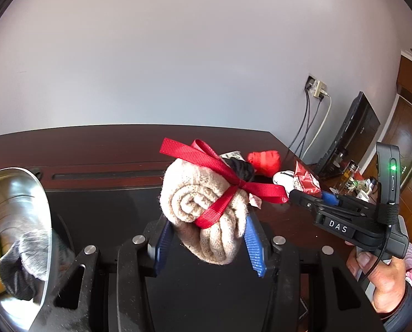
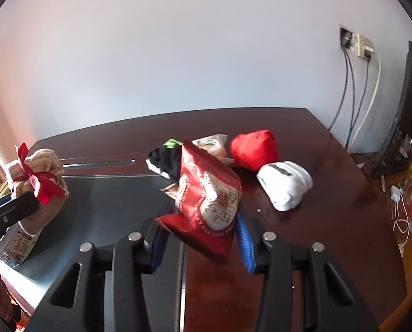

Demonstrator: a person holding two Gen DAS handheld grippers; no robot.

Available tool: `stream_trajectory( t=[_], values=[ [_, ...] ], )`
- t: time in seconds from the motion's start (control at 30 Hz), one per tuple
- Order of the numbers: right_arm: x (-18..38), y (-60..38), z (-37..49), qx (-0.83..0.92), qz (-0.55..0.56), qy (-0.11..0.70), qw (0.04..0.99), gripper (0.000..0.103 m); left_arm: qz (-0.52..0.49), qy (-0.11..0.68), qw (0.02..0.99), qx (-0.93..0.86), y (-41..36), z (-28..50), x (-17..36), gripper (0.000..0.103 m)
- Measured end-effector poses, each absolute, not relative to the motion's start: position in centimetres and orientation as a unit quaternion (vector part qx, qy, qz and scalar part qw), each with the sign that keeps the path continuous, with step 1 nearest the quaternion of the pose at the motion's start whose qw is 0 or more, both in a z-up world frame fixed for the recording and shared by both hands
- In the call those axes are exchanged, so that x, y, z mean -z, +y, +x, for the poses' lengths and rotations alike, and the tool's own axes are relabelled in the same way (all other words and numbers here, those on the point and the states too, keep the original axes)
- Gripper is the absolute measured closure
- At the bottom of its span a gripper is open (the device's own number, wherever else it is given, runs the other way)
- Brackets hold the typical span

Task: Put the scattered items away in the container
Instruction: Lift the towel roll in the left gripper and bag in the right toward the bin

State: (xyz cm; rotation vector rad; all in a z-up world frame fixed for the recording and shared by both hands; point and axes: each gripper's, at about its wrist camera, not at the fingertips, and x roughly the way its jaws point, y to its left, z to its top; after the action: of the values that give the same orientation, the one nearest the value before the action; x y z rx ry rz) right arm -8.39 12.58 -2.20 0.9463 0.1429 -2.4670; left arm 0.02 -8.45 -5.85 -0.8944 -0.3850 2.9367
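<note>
A: Left claw (image 1: 206, 238) pinching the beige rolled knit sock bundle with red ribbon (image 1: 206, 210) above the worktop (image 1: 101, 149), beside the round steel container (image 1: 20, 210).

B: Soft, light; grip mid-roll. Right claw (image 2: 200, 238) pinches the crinkly red foil snack bag (image 2: 208, 196), probably slippery.

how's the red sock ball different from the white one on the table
The red sock ball is plain bright red; the white sock ball is white with a dark grey stripe. The red one is rounder and lies farther back, toward the wall, while the white one is longer and lies nearer the right gripper. Both are rolled up, rest on the dark wooden table, and neither is gripped.
</note>
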Motion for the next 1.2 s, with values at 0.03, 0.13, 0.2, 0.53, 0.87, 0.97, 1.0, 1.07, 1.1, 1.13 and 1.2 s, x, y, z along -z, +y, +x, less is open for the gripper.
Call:
stream_trajectory(
  t=[0.03,0.13,0.2,0.53,0.87,0.97,1.0,1.07,1.1,1.13,1.2],
  values=[
    [2.1,12.2,-8.2,0.903,0.345,0.054,0.249,0.059,-0.287,-0.125,0.022,-0.950,-8.7,0.3,5.7,0.054],
    [1.9,11.2,-7.6,0.902,0.342,0.058,0.259,0.059,-0.279,-0.127,0.015,-0.952,-9.3,1.0,5.2,0.054],
    [1.7,10.6,-7.2,0.901,0.339,0.060,0.265,0.059,-0.275,-0.128,0.010,-0.953,-9.8,1.5,4.9,0.054],
    [1.2,6.8,-5.8,0.892,0.328,0.077,0.303,0.059,-0.258,-0.139,-0.024,-0.956,-12.3,4.0,3.6,0.054],
    [0.2,3.1,-4.4,0.882,0.312,0.088,0.342,0.059,-0.247,-0.147,-0.070,-0.955,-15.4,6.8,2.9,0.053],
    [-0.2,2.0,-3.7,0.878,0.307,0.092,0.355,0.059,-0.246,-0.146,-0.086,-0.954,-16.3,7.8,2.7,0.053],
    [-0.3,1.6,-3.4,0.877,0.306,0.094,0.360,0.059,-0.245,-0.146,-0.092,-0.954,-16.6,8.2,2.7,0.053],
    [-0.7,0.7,-2.9,0.873,0.300,0.098,0.371,0.059,-0.244,-0.148,-0.103,-0.953,-17.2,8.8,2.6,0.053],
    [-0.8,0.2,-2.6,0.872,0.298,0.100,0.376,0.059,-0.243,-0.149,-0.108,-0.952,-17.5,9.1,2.6,0.053],
    [-1.1,-0.1,-2.2,0.871,0.296,0.101,0.380,0.059,-0.243,-0.151,-0.113,-0.952,-17.8,9.3,2.5,0.053],
    [-1.4,-0.9,-1.9,0.868,0.291,0.104,0.388,0.059,-0.241,-0.151,-0.124,-0.951,-18.3,9.9,2.4,0.053]
  ],
)
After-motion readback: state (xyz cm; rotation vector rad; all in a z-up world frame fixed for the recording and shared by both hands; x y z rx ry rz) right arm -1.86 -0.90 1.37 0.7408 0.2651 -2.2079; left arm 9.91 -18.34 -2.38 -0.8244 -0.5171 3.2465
